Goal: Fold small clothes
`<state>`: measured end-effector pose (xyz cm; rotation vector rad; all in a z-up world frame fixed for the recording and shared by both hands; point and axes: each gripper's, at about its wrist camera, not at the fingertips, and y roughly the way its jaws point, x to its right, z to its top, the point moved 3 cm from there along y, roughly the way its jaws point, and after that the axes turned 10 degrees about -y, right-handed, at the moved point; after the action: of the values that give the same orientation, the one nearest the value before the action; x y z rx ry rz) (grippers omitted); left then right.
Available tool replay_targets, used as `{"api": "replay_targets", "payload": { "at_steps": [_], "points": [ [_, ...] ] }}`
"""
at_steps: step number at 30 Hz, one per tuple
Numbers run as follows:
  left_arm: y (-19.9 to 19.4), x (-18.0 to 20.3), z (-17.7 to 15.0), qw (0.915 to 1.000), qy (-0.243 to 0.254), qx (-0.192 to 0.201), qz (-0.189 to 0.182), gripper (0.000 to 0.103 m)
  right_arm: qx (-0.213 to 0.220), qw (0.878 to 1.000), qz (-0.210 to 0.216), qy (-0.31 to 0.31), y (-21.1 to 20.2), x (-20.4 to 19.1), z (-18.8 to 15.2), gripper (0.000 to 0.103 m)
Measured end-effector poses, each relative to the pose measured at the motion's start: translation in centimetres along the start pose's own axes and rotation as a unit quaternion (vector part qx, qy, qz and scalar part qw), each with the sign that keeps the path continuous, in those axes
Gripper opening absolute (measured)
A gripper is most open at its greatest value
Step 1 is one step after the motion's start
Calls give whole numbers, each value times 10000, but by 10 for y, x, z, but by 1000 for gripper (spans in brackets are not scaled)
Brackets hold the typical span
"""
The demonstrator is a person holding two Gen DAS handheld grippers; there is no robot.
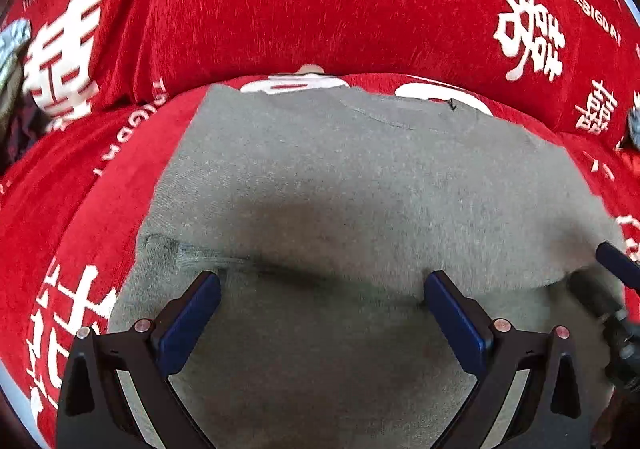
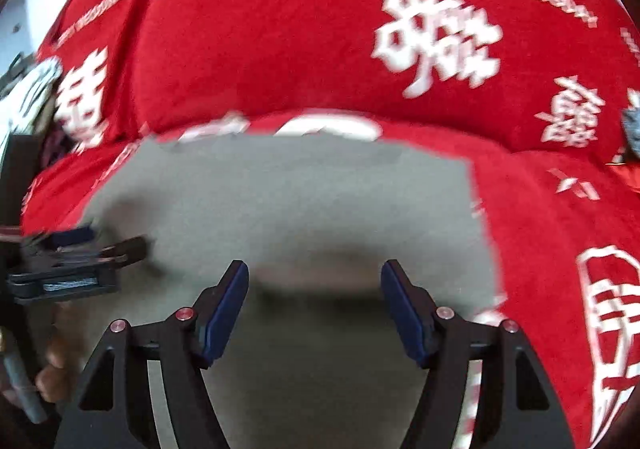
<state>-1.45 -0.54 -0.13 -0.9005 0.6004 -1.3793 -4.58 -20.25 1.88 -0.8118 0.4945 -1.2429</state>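
The grey garment lies flat on the red blanket. Left gripper and right gripper hover released above its near edge, probably mid-fold; next, pinch an edge.

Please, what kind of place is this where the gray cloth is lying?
Probably a bedroom at home, on a bed or sofa. The gray garment lies on a soft red cover printed with white wedding characters, which rises behind like a bolster. Both grippers, left and right, are open above it.
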Motion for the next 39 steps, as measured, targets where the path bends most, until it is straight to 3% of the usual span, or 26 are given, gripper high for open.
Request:
{"api": "replay_targets", "payload": {
  "at_steps": [2, 4, 6, 10, 12, 14, 17, 24, 29, 32, 36, 38, 39],
  "points": [
    [1, -5, -1, 9999, -34, -160, -54, 102, -162, 9991, -341, -183, 6, -2, -7, 73],
    [-3, -15, -5, 9997, -28, -191, 170, 102, -220, 9991, -349, 38, 2, 7, -13, 74],
    [-16, -23, -9, 9998, -126, -89, 94, 102, -130, 9990, -361, 217, -11, 12, -17, 74],
    [-24, -12, -23, 9997, -95, -190, -140, 102, 64, 9997, 239, -48, -22, -21, -19, 74],
    [-20, 0, -39, 9995, 225, -210, 71, 102, -111, 9990, 421, -132, -14, -37, -27, 73],
    [-29, 2, -50, 9993, 325, 30, 159, 102, 8, 9990, 159, -429, -20, -47, -37, 75],
    [-46, -5, -73, 9997, 214, -108, 43, 102, -13, 9980, 228, -589, -36, -54, -57, 77],
    [-81, -7, -139, 9980, 544, -313, -7, 102, -297, 9953, 248, -891, -76, -55, -110, 81],
    [-87, -13, -157, 9972, 688, -298, -48, 102, -568, 9917, 116, -1143, -87, -56, -133, 83],
    [-91, -15, -160, 9963, 760, -406, -46, 102, -752, 9886, 65, -1299, -92, -58, -134, 83],
    [-100, -16, -149, 9977, 657, -58, -127, 102, -213, 9913, 203, -1285, -103, -70, -113, 83],
    [-85, -15, -150, 9967, 738, -314, 133, 103, -96, 9894, 306, -1413, -99, -84, -104, 83],
    [-83, -16, -151, 9968, 716, -339, 86, 103, -156, 9876, 304, -1532, -93, -90, -104, 83]
  ]
}}
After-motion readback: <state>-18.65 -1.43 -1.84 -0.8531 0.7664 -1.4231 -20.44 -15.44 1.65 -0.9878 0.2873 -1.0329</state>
